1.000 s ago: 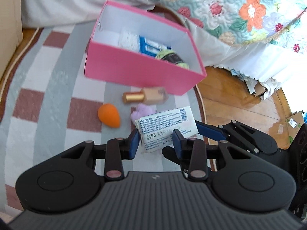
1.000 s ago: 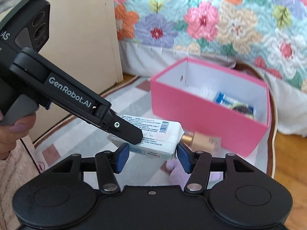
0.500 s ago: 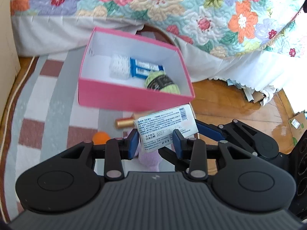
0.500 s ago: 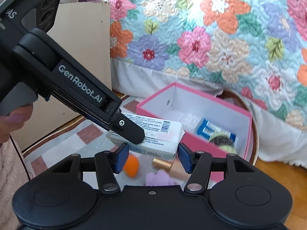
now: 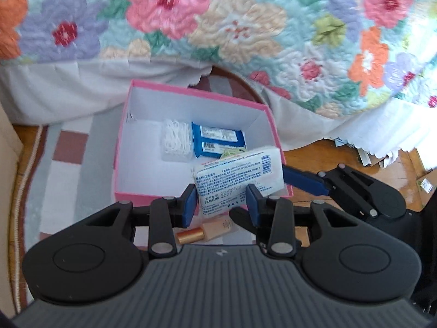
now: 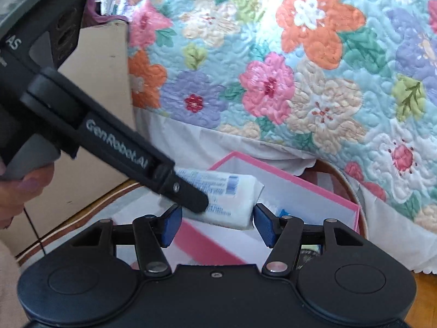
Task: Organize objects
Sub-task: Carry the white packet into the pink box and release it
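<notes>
Both grippers hold one white printed tissue pack [image 5: 240, 177]. My left gripper [image 5: 220, 205] is shut on its near end. My right gripper [image 6: 215, 225] is shut on the same pack [image 6: 226, 199], and its blue finger [image 5: 303, 181] comes in from the right in the left wrist view. The pack hangs above the front right corner of the open pink box [image 5: 142, 195]. Inside the box lie a white cotton-swab pack [image 5: 176, 143], a blue wipes pack [image 5: 218, 142] and a green item mostly hidden by the tissue pack.
A gold-capped beige bottle [image 5: 207, 231] lies on the checked rug [image 5: 68, 164] just in front of the box. A floral quilt [image 5: 218, 27] hangs over the bed behind. A cardboard panel [image 6: 95, 109] stands at left. Wooden floor with paper scraps [image 5: 368, 158] lies to the right.
Both grippers have carried the tissue pack up and forward, from above the rug to over the box's front right corner. The orange sponge and purple item have dropped out of view.
</notes>
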`<state>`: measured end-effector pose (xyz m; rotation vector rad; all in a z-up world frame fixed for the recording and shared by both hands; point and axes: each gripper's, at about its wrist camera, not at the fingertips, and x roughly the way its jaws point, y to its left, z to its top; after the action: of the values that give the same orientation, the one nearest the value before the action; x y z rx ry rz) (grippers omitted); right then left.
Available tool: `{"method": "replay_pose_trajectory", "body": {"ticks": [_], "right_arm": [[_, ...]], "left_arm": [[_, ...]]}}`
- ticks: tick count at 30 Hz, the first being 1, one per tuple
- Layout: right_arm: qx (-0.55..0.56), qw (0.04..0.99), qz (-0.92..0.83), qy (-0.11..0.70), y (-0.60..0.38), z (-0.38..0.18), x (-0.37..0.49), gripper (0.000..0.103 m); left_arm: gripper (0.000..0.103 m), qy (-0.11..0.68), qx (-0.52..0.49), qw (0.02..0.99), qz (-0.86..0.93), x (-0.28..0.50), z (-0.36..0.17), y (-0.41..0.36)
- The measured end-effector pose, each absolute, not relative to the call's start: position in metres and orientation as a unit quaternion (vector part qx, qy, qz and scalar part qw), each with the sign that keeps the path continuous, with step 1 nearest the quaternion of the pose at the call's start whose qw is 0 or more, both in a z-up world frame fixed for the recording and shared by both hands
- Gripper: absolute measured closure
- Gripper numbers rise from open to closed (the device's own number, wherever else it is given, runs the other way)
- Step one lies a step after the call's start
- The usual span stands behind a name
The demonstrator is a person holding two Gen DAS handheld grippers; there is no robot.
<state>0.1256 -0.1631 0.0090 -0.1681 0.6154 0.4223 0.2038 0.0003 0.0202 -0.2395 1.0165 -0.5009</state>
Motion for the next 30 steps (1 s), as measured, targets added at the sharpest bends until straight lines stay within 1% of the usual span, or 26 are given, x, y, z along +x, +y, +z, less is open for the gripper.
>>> {"method": "replay_pose_trajectory", "body": {"ticks": [4, 5, 7, 9, 11, 17, 24, 30], "right_arm": [[-0.075, 0.915, 0.191, 0.347, -0.172, -0.010, 0.163, 0.042], [-0.081, 0.912, 0.180, 0.359, -0.173, -0.015, 0.171, 0.047], [-0.096, 0.904, 0.161, 0.384, -0.173, -0.026, 0.188, 0.049], [-0.085, 0.894, 0.154, 0.412, -0.177, -0.038, 0.205, 0.051], [-0.071, 0.882, 0.156, 0.440, -0.183, -0.051, 0.220, 0.057], [-0.039, 0.859, 0.153, 0.488, -0.194, -0.081, 0.250, 0.061], [0.013, 0.836, 0.149, 0.528, -0.196, -0.101, 0.269, 0.061], [-0.041, 0.839, 0.133, 0.526, -0.183, -0.108, 0.271, 0.061]], "left_arm": [[0.065, 0.502, -0.128, 0.826, -0.221, 0.237, -0.005, -0.015], [0.065, 0.507, -0.135, 0.822, -0.222, 0.244, -0.014, -0.018], [0.065, 0.522, -0.155, 0.811, -0.213, 0.258, -0.033, -0.021], [0.064, 0.534, -0.172, 0.803, -0.203, 0.272, -0.050, -0.023], [0.064, 0.545, -0.176, 0.797, -0.191, 0.282, -0.064, -0.025], [0.065, 0.567, -0.204, 0.781, -0.161, 0.308, -0.102, -0.028], [0.065, 0.588, -0.180, 0.776, -0.142, 0.322, -0.121, -0.035], [0.064, 0.590, -0.193, 0.771, -0.141, 0.321, -0.131, -0.035]]}}
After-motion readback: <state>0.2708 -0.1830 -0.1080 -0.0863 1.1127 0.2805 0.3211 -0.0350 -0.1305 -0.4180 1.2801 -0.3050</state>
